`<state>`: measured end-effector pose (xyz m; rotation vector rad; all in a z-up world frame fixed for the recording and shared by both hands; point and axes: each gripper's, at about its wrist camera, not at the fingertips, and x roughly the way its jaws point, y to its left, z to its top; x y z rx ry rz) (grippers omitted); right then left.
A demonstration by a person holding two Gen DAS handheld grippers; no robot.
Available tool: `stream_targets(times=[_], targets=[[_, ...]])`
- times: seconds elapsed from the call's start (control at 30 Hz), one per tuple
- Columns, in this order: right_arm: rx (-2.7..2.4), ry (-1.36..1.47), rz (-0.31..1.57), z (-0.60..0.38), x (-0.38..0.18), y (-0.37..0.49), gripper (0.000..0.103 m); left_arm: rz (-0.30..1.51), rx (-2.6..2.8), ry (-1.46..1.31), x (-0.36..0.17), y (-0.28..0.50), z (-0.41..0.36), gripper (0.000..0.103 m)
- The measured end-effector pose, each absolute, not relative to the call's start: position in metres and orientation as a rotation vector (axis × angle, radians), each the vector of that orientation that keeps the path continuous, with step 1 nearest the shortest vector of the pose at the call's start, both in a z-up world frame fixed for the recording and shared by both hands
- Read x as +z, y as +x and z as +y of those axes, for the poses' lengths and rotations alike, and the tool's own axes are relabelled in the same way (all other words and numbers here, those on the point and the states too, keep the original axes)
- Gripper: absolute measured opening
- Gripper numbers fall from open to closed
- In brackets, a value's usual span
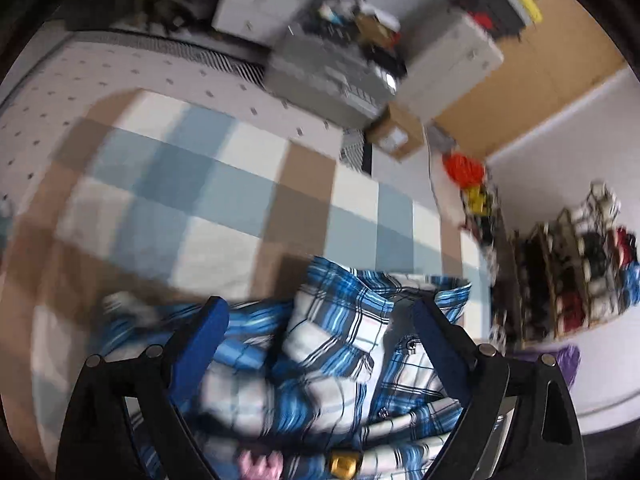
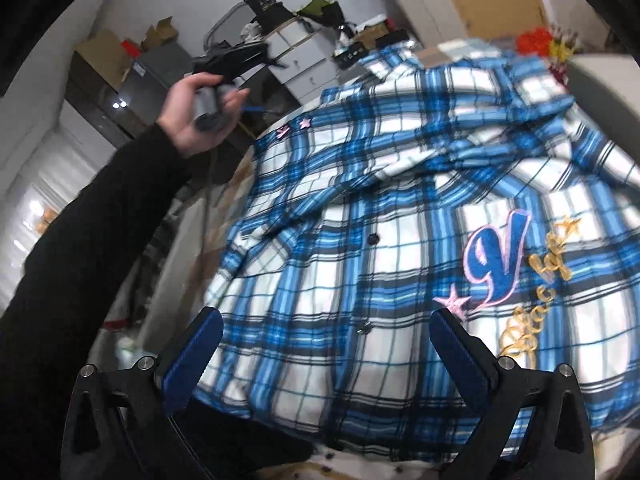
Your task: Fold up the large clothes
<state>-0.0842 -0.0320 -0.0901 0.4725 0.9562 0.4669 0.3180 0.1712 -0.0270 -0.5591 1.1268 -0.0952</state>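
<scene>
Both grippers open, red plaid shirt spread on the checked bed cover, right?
Not quite: the plaid shirt is blue and white, not red, as the right wrist view shows. Both the left gripper and right gripper are open, and it lies on the checked bed cover.

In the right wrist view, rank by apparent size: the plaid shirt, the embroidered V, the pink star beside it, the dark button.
1. plaid shirt, fills most of the frame
2. embroidered V
3. pink star
4. dark button, smallest
</scene>
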Motion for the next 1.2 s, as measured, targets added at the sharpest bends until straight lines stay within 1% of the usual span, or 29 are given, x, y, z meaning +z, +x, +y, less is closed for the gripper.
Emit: stream_targets(times=[0.07,0.1,0.17,0.23,0.27,0.3,0.33,0.37,0.4,0.43,0.47,0.53,0.73,0.8,0.9,1.03,1.17,1.2], targets=[[0.461,0.478,0.945,-0.038,-0.089,-0.086,0.103,1.239,-0.146,-0.596,-0.056,0.341,0.162,0.091],[0.42,0.433,0.925,-0.038,-0.084,-0.087,0.103,1.312,-0.198,-0.668,-0.075,0.352,0.158,0.09],[0.403,0.363,0.875,-0.035,-0.074,-0.093,0.103,1.346,-0.222,-0.732,-0.094,0.362,0.153,0.09],[0.429,0.374,0.831,-0.037,-0.067,-0.098,0.103,1.343,-0.205,-0.677,-0.096,0.368,0.146,0.086],[0.436,0.377,0.817,-0.038,-0.065,-0.099,0.103,1.344,-0.219,-0.638,-0.096,0.37,0.14,0.08],[0.434,0.371,0.819,-0.039,-0.065,-0.098,0.103,1.348,-0.214,-0.586,-0.095,0.369,0.134,0.061],[0.431,0.368,0.827,-0.039,-0.066,-0.096,0.103,1.352,-0.202,-0.536,-0.095,0.369,0.131,0.045],[0.428,0.373,0.837,-0.041,-0.068,-0.094,0.103,1.365,-0.19,-0.478,-0.096,0.367,0.127,0.018],[0.426,0.387,0.852,-0.043,-0.07,-0.092,0.103,1.355,-0.193,-0.452,-0.092,0.365,0.126,0.014],[0.425,0.401,0.859,-0.044,-0.072,-0.09,0.103,1.329,-0.197,-0.423,-0.085,0.362,0.124,0.013],[0.425,0.416,0.863,-0.046,-0.073,-0.089,0.103,1.272,-0.2,-0.394,-0.075,0.355,0.125,0.008],[0.423,0.423,0.853,-0.046,-0.072,-0.092,0.103,1.202,-0.226,-0.371,-0.057,0.345,0.125,0.008],[0.416,0.386,0.795,-0.04,-0.06,-0.103,0.103,0.962,-0.432,-0.122,-0.004,0.289,0.104,0.007],[0.413,0.377,0.789,-0.04,-0.061,-0.103,0.103,0.901,-0.512,-0.024,0.003,0.266,0.099,0.007],[0.409,0.385,0.789,-0.041,-0.06,-0.104,0.103,0.869,-0.62,0.079,0.003,0.232,0.097,0.007],[0.407,0.405,0.785,-0.045,-0.06,-0.104,0.103,0.905,-0.634,0.185,-0.021,0.213,0.097,0.007],[0.407,0.409,0.771,-0.048,-0.058,-0.105,0.103,0.907,-0.587,0.168,-0.032,0.214,0.097,0.007],[0.397,0.4,0.761,-0.049,-0.057,-0.104,0.103,0.918,-0.591,0.144,-0.028,0.215,0.094,0.007]])
